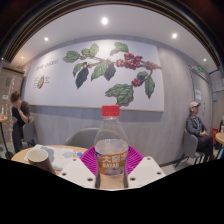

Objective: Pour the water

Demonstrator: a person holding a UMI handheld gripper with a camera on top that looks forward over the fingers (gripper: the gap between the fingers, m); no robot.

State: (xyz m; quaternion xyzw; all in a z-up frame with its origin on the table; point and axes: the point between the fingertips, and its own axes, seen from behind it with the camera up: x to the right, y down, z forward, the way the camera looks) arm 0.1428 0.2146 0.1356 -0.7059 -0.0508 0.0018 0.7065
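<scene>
Gripper (111, 172) clamped on bottle (111, 148), pads w/ no visible gap at its sides; bottle upright, red cap (111, 111) on. Cup (38, 157) on table (62, 152), off to one side. Risk: cap on = no pour; smooth bottle could slip when tilted.

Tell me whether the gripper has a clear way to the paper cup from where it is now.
Probably not directly. The gripper is occupied: the water bottle stands between its fingers. The paper cup sits off to the side on the table, with nothing visible between the two.
</scene>
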